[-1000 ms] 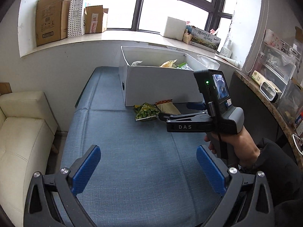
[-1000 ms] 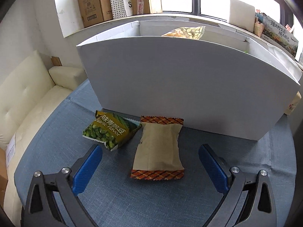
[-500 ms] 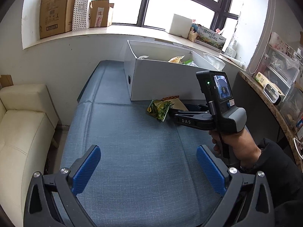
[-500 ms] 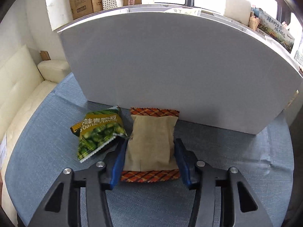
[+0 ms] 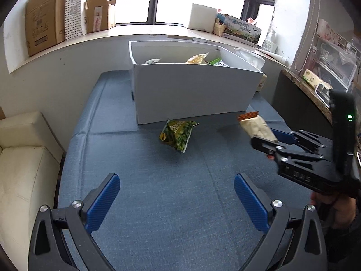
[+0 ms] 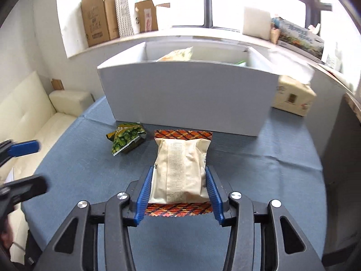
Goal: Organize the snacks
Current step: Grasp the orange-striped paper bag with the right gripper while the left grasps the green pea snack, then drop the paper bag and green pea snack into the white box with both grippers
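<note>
- Left gripper (image 5: 177, 199): spread wide and empty, hovering low over the blue-covered bench (image 5: 158, 203), well short of any packet.
- Green pea snack packet (image 5: 177, 131): lies crumpled on the bench just in front of the white box (image 5: 194, 94), apart from both grippers. Judged the next item to collect.
- Beige snack packet (image 6: 180, 169): pinched at its two long sides by the right gripper (image 6: 178, 189), whose jaws have just been closing onto it. The pads press the packet's near half; the far end with its orange patterned seal juts forward unsupported. In the left wrist view the packet appears lifted clear of the bench, tilted upward.
- White box: open-topped, with other snack packets showing above its rim; an inner divider is visible in the right wrist view.
- Step in hand, as judged: carry the beige packet over the box's front wall and drop it inside.
- Advice: keep the pinch firm, since the puffed wrapper could slip; raise the jutting end above the rim before advancing; release only over the chosen compartment.
</note>
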`<action>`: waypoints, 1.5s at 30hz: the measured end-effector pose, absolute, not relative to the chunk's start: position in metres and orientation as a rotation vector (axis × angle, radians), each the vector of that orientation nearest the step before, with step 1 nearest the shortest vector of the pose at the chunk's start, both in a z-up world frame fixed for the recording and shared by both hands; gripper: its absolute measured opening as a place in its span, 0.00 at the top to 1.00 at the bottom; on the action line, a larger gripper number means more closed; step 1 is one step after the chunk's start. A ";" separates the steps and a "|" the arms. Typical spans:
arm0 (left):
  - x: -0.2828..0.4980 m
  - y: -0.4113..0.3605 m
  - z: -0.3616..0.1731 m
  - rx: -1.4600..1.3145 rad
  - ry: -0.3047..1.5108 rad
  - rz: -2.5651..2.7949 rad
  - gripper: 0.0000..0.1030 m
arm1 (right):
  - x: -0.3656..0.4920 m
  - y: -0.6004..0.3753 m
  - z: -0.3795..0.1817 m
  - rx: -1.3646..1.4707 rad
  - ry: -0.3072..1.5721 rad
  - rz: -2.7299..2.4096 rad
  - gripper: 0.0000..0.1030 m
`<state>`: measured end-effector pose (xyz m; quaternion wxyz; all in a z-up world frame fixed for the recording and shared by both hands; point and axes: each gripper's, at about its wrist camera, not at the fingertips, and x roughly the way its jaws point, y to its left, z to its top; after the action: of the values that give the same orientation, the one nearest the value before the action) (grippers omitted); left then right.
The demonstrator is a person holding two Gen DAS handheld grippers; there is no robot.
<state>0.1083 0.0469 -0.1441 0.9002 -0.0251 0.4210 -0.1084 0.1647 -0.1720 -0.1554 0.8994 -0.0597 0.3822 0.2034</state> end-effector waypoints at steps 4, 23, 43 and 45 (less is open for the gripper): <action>0.143 0.022 -0.160 0.052 0.908 -0.252 0.00 | 0.138 -0.203 -0.135 -0.052 0.743 0.373 0.51; 0.225 0.007 -0.200 0.078 1.005 -0.176 0.32 | 0.111 -0.274 -0.138 0.093 0.734 0.287 0.51; 0.099 0.039 -0.102 -0.089 0.847 -0.151 0.56 | 0.103 -0.244 -0.137 0.067 0.736 0.359 0.51; 0.093 0.033 -0.090 -0.103 0.825 -0.160 0.56 | 0.104 -0.237 -0.135 0.063 0.736 0.376 0.51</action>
<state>0.0926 0.0328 -0.0900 0.9117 -0.0498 0.4004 -0.0778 0.1041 -0.2368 -0.1346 0.9152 0.0306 0.3578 0.1827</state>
